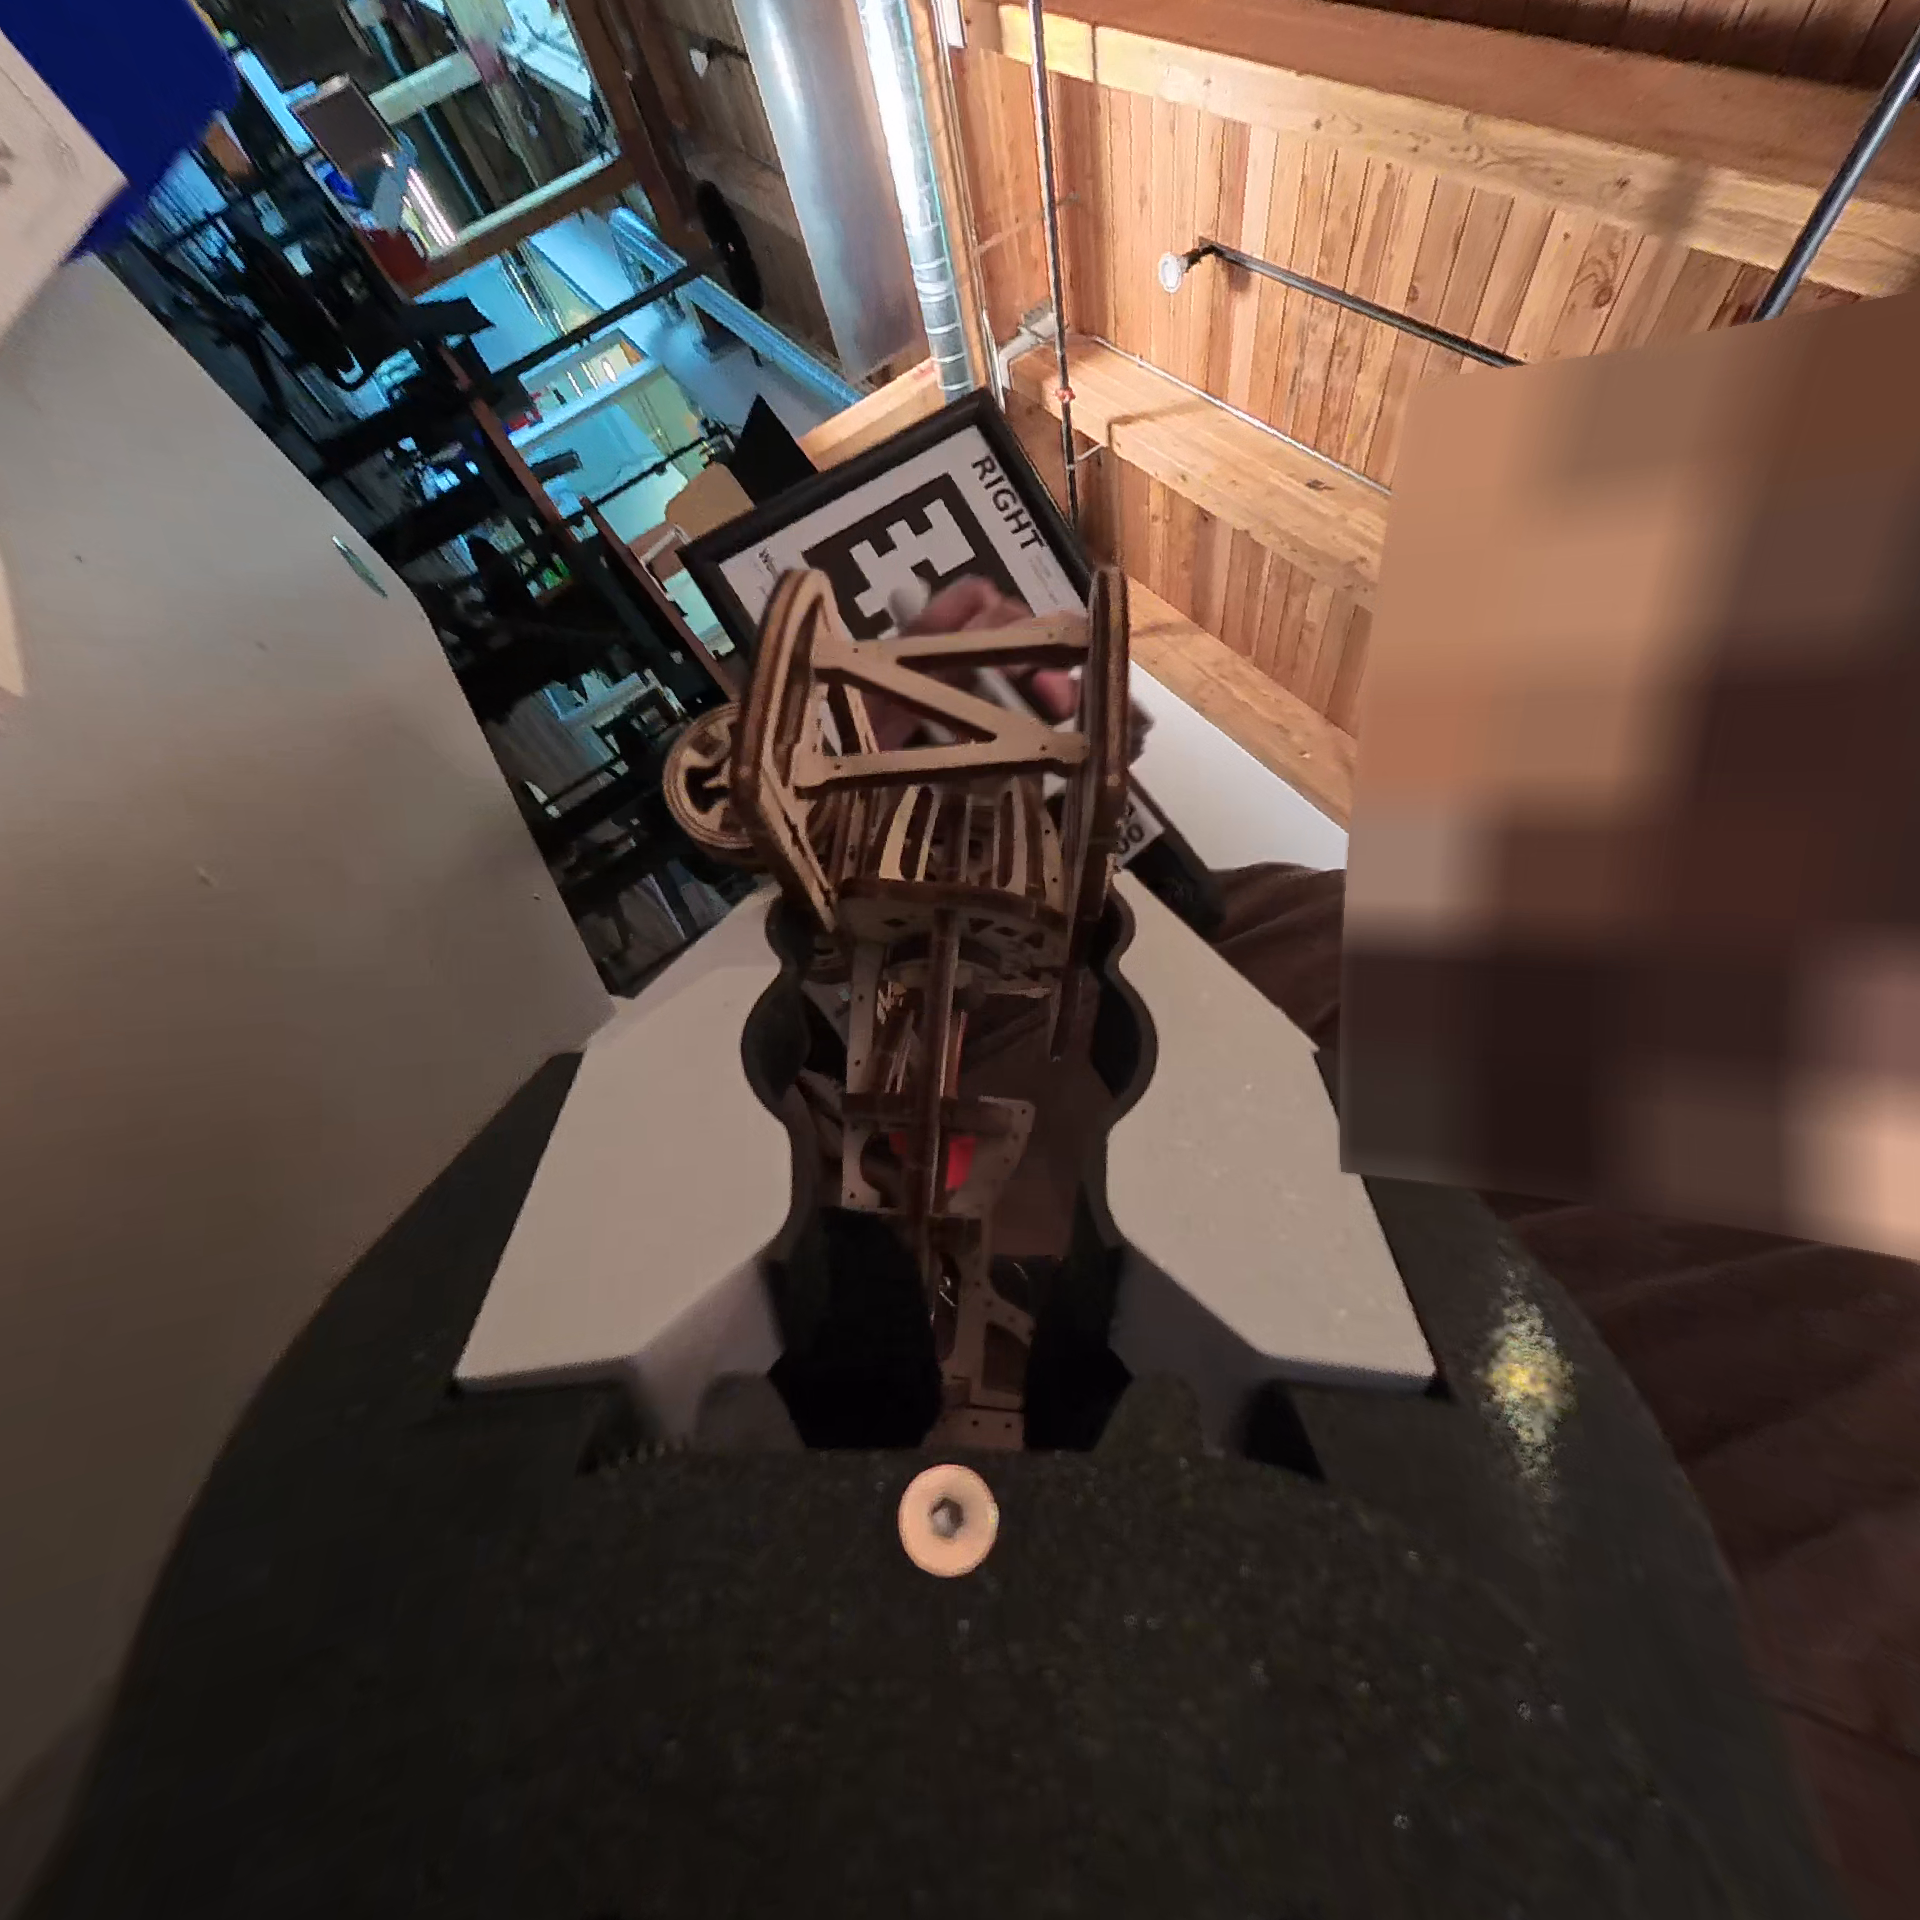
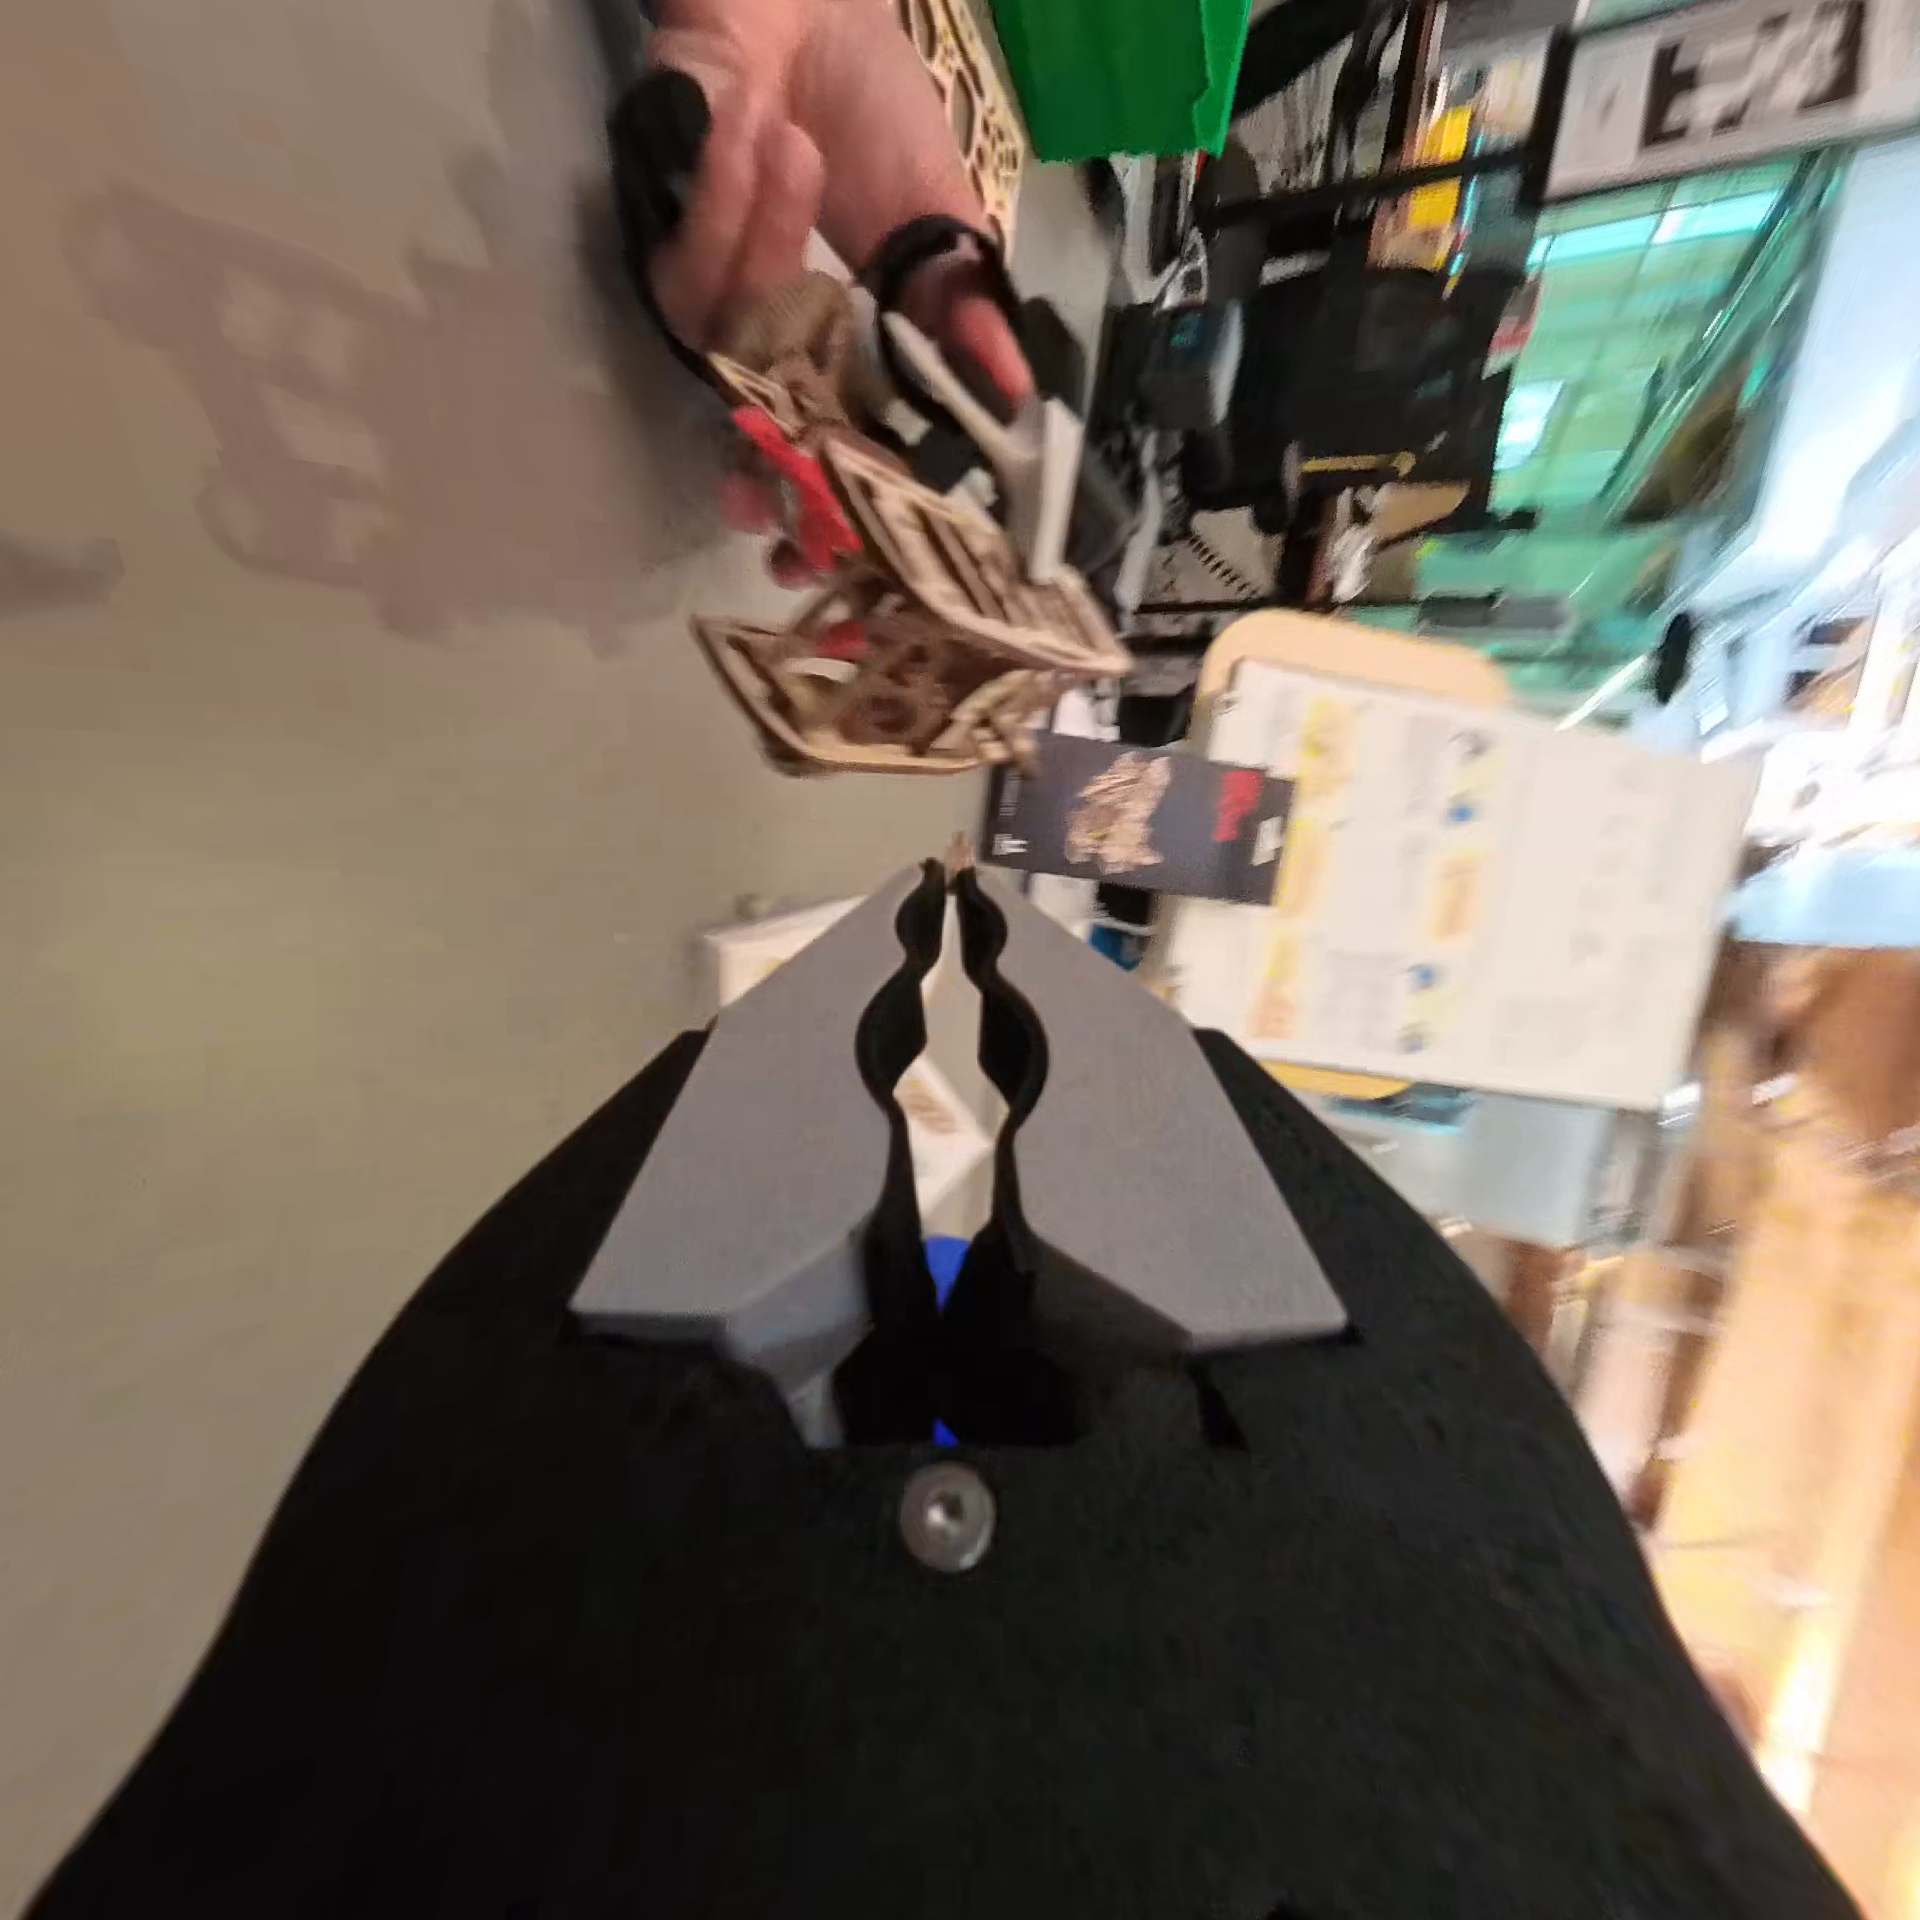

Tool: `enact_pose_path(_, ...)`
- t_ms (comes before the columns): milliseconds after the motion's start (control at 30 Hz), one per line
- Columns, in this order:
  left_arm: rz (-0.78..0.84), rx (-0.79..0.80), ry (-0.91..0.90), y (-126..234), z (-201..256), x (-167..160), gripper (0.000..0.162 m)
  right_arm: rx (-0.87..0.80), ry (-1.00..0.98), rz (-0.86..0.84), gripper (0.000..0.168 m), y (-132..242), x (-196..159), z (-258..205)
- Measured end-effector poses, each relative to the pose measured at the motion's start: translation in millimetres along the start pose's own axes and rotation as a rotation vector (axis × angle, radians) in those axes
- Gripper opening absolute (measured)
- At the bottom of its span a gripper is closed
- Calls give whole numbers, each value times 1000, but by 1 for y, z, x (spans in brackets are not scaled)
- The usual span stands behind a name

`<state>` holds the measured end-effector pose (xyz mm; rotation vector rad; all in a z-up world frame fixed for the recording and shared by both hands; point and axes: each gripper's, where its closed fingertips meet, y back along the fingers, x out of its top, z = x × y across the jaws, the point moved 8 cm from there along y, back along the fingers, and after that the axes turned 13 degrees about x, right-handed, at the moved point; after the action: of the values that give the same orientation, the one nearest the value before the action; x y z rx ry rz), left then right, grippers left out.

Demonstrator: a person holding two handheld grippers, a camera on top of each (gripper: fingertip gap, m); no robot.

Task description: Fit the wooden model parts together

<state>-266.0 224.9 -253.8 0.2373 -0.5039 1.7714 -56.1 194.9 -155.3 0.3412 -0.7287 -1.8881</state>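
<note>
In the left wrist view my left gripper [image 1: 948, 925] is shut on the wooden model [image 1: 935, 748], a laser-cut frame with curved ribs and a small wheel [image 1: 701, 779], and holds it in the air. In the right wrist view my right gripper [image 2: 954, 878] is shut on a tiny wooden piece [image 2: 958, 852] that pokes out at its tips. The model [image 2: 904, 644] hangs blurred a short way ahead of it, held by the left gripper's fingers [image 2: 997, 436] and a hand [image 2: 810, 177]. The piece and the model are apart.
An instruction sheet [image 2: 1455, 883] and a dark picture card [image 2: 1132, 821] lie on the pale table [image 2: 312, 831]. A cut-out wooden sheet [image 2: 966, 94] and a green object [image 2: 1112, 73] sit farther off. The right gripper's tag plate [image 1: 894, 520] shows behind the model.
</note>
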Motion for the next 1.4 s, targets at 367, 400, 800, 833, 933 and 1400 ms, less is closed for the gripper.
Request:
enact_pose_path(367, -113, -54, 20, -16, 2, -14, 50, 107, 515, -4, 1, -26, 10, 16)
enact_pose_path(400, -118, -56, 21, -16, 2, -14, 50, 105, 525, -15, 0, -28, 10, 16)
enact_pose_path(800, -117, -41, 49, -18, -1, -14, 50, 129, 587, -22, 0, -35, 10, 10)
enact_pose_path(833, -115, -37, 51, -18, -1, -14, 50, 132, 585, -31, 0, -36, 10, 9)
enact_pose_path(933, -122, -31, 42, -19, -1, -15, 50, 128, 609, -26, 0, -34, 10, 8)
enact_pose_path(1400, -118, -56, 78, -19, -3, -14, 50, 99, 629, 13, 1, -35, 7, 8)
